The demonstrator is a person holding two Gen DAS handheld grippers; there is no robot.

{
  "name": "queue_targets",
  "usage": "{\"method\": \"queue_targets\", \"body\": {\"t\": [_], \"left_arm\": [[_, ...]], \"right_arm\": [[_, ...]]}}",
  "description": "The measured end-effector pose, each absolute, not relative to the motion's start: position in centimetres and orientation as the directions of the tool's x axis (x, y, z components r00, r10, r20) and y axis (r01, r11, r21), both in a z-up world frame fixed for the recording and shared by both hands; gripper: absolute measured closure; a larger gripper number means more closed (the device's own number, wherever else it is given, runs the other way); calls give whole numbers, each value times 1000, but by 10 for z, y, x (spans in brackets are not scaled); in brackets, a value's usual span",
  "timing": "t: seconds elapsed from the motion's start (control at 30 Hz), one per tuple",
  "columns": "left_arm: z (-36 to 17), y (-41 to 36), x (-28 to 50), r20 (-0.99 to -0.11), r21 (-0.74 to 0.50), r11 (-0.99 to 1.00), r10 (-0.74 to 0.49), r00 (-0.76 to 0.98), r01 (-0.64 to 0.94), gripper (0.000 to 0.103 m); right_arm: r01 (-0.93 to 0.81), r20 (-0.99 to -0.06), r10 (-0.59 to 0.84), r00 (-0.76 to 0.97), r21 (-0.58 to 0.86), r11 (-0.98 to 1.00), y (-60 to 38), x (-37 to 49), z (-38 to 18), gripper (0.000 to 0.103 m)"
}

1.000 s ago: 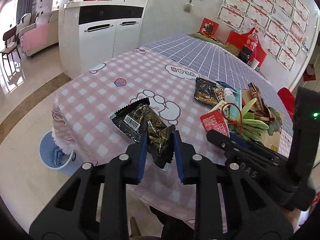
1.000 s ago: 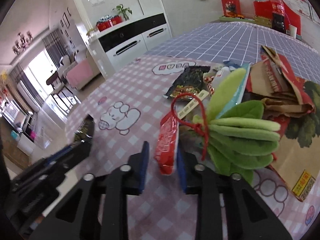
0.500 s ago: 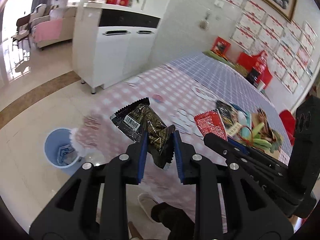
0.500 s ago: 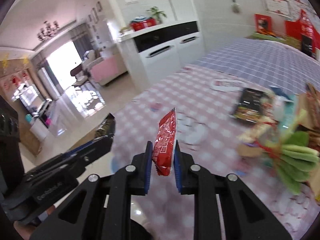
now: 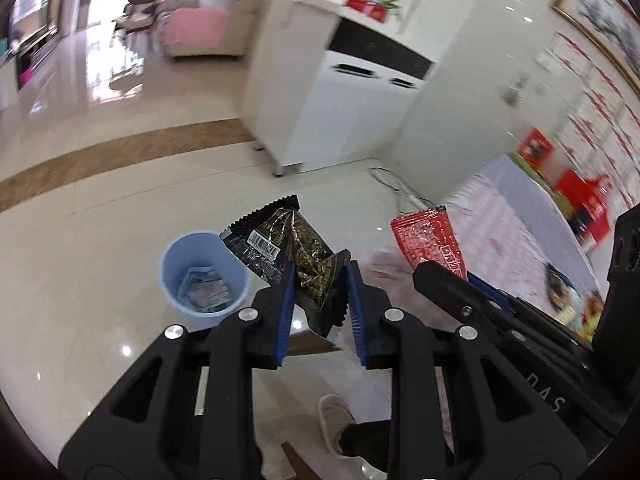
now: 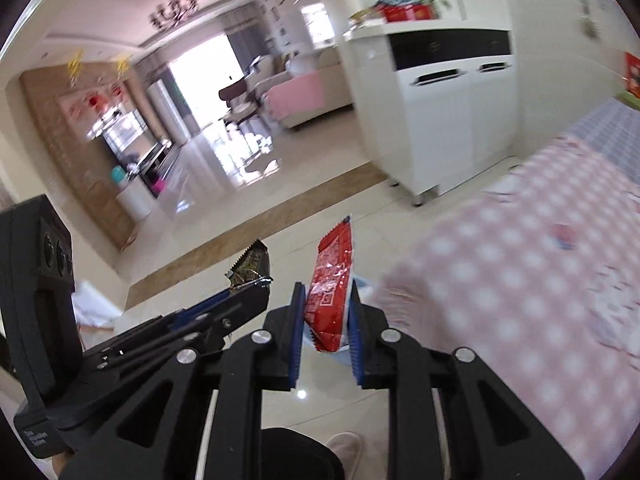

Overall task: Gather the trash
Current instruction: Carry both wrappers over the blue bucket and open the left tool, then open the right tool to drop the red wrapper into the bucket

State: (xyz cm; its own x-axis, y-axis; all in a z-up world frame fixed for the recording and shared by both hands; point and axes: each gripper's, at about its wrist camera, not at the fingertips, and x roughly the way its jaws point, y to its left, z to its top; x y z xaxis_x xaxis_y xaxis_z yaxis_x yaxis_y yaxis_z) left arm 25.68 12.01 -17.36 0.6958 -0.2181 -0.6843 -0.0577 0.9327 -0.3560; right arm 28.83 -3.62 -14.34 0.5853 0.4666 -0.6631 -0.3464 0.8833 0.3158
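Note:
My left gripper (image 5: 320,280) is shut on a black and gold snack wrapper (image 5: 292,248) and holds it in the air, just right of a light blue bin (image 5: 200,276) on the floor that has some paper in it. My right gripper (image 6: 325,298) is shut on a red snack wrapper (image 6: 332,284), held upright above the floor. The red wrapper (image 5: 430,238) also shows in the left wrist view, to the right of the black one. The bin's rim (image 6: 364,282) peeks out behind the red wrapper in the right wrist view.
The table with the pink checked cloth (image 6: 520,280) stands to the right, with more wrappers (image 5: 560,284) on it. A white cabinet (image 5: 352,108) stands behind. The floor (image 5: 100,240) is shiny tile. The person's slippered foot (image 5: 334,416) is below.
Both grippers have swung left off the table with their wrappers and now hang over the floor by the blue bin. The table has slid to the right of both views.

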Motion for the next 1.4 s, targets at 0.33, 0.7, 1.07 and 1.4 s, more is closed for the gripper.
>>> {"method": "queue_targets", "body": {"t": [0.33, 0.7, 1.07, 1.4], "left_arm": [[-234, 185, 310, -772, -323, 923, -130, 622, -208, 78], [-257, 218, 384, -784, -307, 900, -55, 618, -309, 39], [-281, 227, 373, -818, -262, 900, -15, 575, -349, 39], [-266, 248, 360, -795, -251, 876, 57, 604, -413, 38]], "right_arm": [[-381, -715, 476, 512, 308, 872, 31, 348, -197, 83], [-352, -727, 441, 527, 286, 891, 58, 404, -237, 83], [-357, -752, 441, 489, 289, 888, 72, 418, -260, 83], [-387, -714, 472, 517, 297, 873, 90, 432, -250, 82]]}}
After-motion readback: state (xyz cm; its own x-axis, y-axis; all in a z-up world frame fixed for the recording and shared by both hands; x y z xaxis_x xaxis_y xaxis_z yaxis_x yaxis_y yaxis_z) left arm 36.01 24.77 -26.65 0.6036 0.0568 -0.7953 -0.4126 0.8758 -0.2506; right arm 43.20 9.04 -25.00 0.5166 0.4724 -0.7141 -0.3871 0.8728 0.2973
